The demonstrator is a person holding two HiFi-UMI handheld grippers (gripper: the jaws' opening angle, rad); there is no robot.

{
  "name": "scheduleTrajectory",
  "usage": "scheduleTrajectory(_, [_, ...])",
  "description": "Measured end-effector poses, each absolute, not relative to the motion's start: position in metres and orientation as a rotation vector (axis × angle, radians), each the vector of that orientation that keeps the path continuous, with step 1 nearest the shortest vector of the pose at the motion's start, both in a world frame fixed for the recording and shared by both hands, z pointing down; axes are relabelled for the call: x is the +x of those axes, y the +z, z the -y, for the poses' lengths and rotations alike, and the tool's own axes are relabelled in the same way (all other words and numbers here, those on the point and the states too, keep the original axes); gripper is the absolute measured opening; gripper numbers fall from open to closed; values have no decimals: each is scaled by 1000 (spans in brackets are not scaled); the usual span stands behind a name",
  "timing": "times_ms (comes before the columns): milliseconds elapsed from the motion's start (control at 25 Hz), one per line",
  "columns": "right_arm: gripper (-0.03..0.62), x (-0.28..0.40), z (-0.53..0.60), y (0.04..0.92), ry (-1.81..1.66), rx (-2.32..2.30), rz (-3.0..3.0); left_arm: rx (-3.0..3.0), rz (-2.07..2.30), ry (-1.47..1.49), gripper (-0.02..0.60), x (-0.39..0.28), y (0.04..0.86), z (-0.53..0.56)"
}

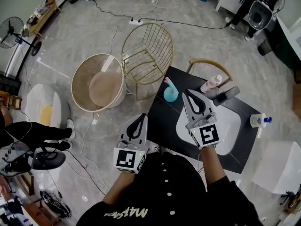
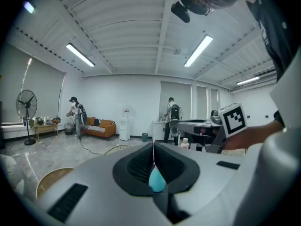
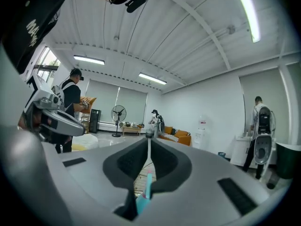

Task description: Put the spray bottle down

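Note:
The teal spray bottle (image 1: 170,94) with a pink nozzle stands upright on the far left corner of the black table (image 1: 162,121). My right gripper (image 1: 187,92) hovers just right of it, jaws together and empty, apart from the bottle. Nearer me, over the table's left edge, my left gripper (image 1: 142,116) is also shut on nothing. In the left gripper view the bottle (image 2: 156,180) shows behind the closed tips of that gripper (image 2: 153,146). The right gripper view shows the bottle (image 3: 143,199) low behind that gripper's (image 3: 148,138) closed jaws.
A white oval tray (image 1: 231,128) lies on the table under my right hand. A pink bottle (image 1: 210,84) and a grey object (image 1: 226,94) sit at the far edge. A gold wire chair (image 1: 148,53), a round tub (image 1: 96,81) and cables occupy the floor to the left.

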State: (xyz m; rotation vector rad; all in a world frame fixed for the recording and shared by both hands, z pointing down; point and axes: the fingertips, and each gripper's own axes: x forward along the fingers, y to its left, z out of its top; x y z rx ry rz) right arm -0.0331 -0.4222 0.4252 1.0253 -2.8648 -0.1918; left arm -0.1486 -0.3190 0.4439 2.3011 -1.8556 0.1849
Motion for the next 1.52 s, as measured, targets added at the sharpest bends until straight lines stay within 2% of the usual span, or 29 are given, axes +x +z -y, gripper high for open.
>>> scheduleTrajectory(200, [-3, -15, 405, 385, -233, 1079, 2888, 2392, 1866, 128, 14, -144, 414, 335])
scheduleTrajectory(520, [-5, 32, 389, 344, -255, 1261, 2847, 2519, 1847, 60, 14, -126, 382, 356])
scheduleTrajectory(960, [-5, 101, 376, 342, -234, 1565, 2742, 2622, 1846, 26, 15, -111, 357, 361])
scheduleTrajectory(1520, [-5, 85, 376, 340, -244, 1508, 2774, 2664, 1836, 41, 14, -108, 350, 351])
